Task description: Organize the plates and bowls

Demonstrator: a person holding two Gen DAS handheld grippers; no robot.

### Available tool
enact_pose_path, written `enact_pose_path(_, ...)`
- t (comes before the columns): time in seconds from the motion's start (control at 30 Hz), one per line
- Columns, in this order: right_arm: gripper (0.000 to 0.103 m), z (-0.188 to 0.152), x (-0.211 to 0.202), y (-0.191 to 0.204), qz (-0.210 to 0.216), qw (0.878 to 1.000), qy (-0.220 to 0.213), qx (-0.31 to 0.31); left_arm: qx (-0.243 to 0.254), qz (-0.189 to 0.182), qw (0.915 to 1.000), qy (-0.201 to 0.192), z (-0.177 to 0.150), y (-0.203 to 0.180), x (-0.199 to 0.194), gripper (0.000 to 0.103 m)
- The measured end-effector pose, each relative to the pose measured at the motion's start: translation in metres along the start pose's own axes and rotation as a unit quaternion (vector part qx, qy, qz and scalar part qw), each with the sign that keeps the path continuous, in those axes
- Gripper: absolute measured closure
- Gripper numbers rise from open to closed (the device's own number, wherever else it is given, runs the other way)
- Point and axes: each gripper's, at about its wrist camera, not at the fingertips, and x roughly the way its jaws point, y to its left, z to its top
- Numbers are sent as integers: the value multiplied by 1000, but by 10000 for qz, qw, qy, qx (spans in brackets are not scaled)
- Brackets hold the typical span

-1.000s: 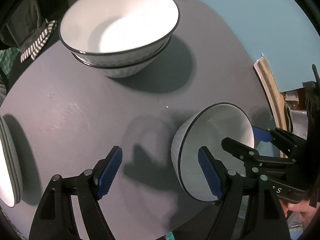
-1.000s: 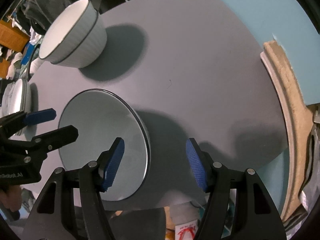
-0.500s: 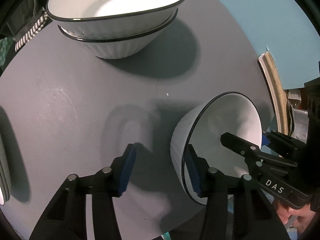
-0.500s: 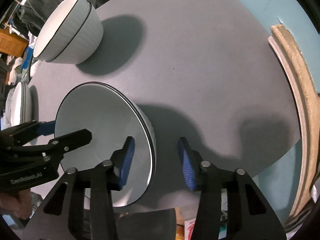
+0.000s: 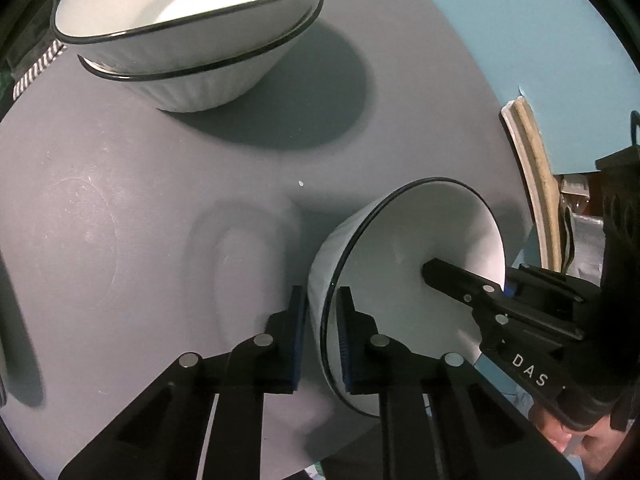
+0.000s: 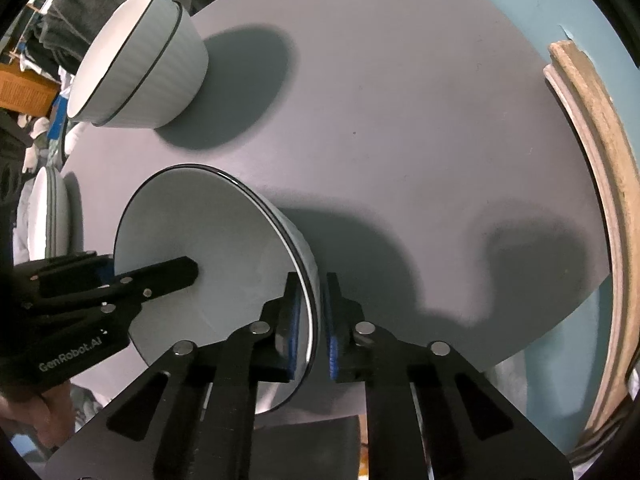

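A white ribbed bowl [image 5: 420, 240] with a black rim sits near the front edge of the round grey table [image 5: 120, 200]. My left gripper [image 5: 321, 300] is closing onto the bowl's left rim, one pad outside the wall and one inside, both pressing. My right gripper [image 6: 312, 292] is closing the same way onto the opposite rim of the bowl [image 6: 200, 240]. Each gripper shows in the other's view: the right gripper [image 5: 468, 278] and the left gripper [image 6: 150, 270]. Two nested bowls [image 5: 192, 8] of the same kind stand at the far left of the table [image 6: 400, 100].
A stack of white plates [image 6: 48, 216] sits at the table's left edge, and the nested bowls [image 6: 136, 60] are beyond it. A curved wooden frame [image 6: 592, 200] lies on the teal floor to the right. Clothes and clutter fill the far left. A person's hand [image 6: 28, 412] holds the left gripper.
Both grippers went from wide open astride the bowl's rim to shut on it, left on one side and right on the other. The bowl has stayed in place.
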Motion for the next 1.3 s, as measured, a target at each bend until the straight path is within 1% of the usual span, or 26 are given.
enact_pose_path(0.07,94,0,0,2,-60,10000,-7,-33,26,27,10000,-19,-1,-3,0,89)
enact_pose_path(0.17,95,1,-3,-2,-24,9999,28,100,38,72,10000,-36,-1,-13,3,91)
enact_pose_path(0.3,96,4,-5,3,-38,9998,77,188,75,97,9999,-48,-1,-17,2,91)
enact_pose_path(0.43,97,7,-9,13,-119,9998,39,138,86,127,9998,-101,-2,-16,0,91)
enact_pose_path(0.6,97,6,-14,18,-86,9999,-34,141,1,27,9999,-152,-5,-11,-7,92)
enact_pose_path(0.87,97,9,-29,10,-11,9999,-65,125,-128,-5,9996,-246,-4,3,-25,92)
enact_pose_path(1.1,97,13,-49,11,55,9998,-174,44,-221,-54,9989,-415,-3,9,-50,92)
enact_pose_path(1.3,97,18,-67,19,89,9995,-297,-99,-182,119,9976,-660,0,10,-78,92)
